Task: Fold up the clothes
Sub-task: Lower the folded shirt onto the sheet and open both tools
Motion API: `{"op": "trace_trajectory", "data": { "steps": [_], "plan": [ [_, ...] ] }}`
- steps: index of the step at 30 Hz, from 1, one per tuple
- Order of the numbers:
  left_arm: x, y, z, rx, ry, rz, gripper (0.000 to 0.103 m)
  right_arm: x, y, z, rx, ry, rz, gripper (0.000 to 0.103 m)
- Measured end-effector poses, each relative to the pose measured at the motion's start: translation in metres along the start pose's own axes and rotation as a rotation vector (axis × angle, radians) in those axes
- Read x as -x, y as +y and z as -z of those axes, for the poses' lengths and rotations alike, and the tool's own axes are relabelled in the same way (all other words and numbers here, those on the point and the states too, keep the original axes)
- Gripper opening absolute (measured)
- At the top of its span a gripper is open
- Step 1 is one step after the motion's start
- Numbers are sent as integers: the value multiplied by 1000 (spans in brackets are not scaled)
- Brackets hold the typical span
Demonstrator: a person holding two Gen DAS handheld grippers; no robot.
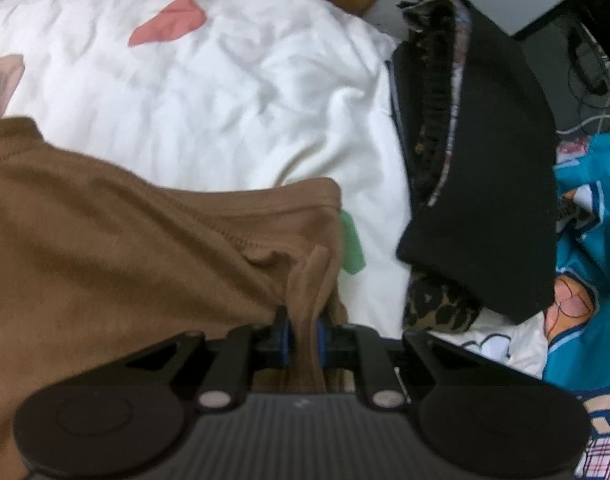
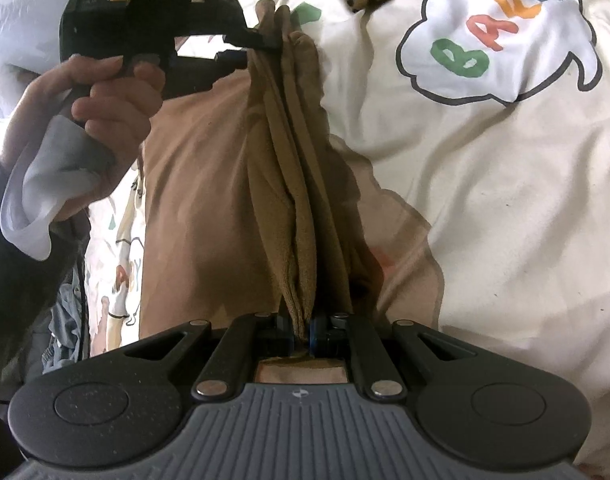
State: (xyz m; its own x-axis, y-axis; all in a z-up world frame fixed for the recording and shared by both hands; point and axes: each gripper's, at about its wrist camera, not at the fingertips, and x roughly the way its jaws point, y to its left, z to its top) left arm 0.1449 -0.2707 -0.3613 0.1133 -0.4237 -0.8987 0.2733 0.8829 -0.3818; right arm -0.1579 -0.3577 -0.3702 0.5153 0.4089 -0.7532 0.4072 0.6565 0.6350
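A brown garment (image 1: 117, 240) hangs bunched between my two grippers above the bed. My left gripper (image 1: 303, 340) is shut on a thick fold of it, the cloth squeezed between the blue-edged pads. In the right wrist view the same brown garment (image 2: 297, 184) stretches as a gathered strip from my right gripper (image 2: 303, 330), which is shut on its near end, to the left gripper (image 2: 261, 46) at the far end, held by a person's hand (image 2: 105, 100) with a white cuff.
A white bedsheet (image 1: 209, 92) with coloured patches covers the bed; in the right wrist view a cream sheet (image 2: 485, 200) bears a cloud print with letters. A pile of black and leopard-print clothes (image 1: 477, 160) lies to the right, beside teal fabric (image 1: 593, 216). Cables lie on the floor (image 1: 593, 80).
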Motion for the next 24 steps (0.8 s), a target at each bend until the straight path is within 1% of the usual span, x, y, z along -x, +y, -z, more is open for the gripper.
{"op": "trace_trajectory", "data": {
  "steps": [1, 3, 4, 5, 6, 7, 8, 11, 12, 14, 15, 18, 24],
  "plan": [
    [1, 0, 0, 2, 1, 6, 13, 0, 1, 1, 1, 1, 3, 4],
    [4, 2, 0, 19, 5, 37, 20, -7, 0, -3, 3, 6, 12, 4],
    [5, 3, 0, 30, 7, 60, 28, -10, 0, -4, 6, 7, 17, 4],
    [7, 5, -1, 47, 10, 92, 31, -10, 0, -4, 8, 8, 23, 4],
    [9, 5, -1, 58, 8, 109, 32, -12, 1, -5, 12, 8, 30, 4],
    [14, 5, 0, 60, 1, 116, 37, -13, 3, -6, 12, 11, 39, 5],
    [19, 5, 1, 50, -10, 119, 43, -13, 5, -5, 10, 15, 48, 6],
    [39, 8, 5, 15, -46, 109, 53, -8, 12, -5, 20, 10, 76, 12],
    [46, 11, 7, 12, -58, 108, 54, -6, 15, -4, 35, 5, 87, 14],
    [61, 19, 11, 9, -78, 102, 59, -1, 22, -3, 55, -8, 115, 30],
    [68, 23, 12, 8, -87, 96, 60, 1, 24, -2, 57, -15, 127, 31],
    [86, 40, 16, -7, -111, 68, 61, 8, 33, -1, 67, -45, 155, 32],
    [116, 87, 30, -7, -144, 6, 62, 16, 49, -5, 110, -95, 219, 32]
  ]
}}
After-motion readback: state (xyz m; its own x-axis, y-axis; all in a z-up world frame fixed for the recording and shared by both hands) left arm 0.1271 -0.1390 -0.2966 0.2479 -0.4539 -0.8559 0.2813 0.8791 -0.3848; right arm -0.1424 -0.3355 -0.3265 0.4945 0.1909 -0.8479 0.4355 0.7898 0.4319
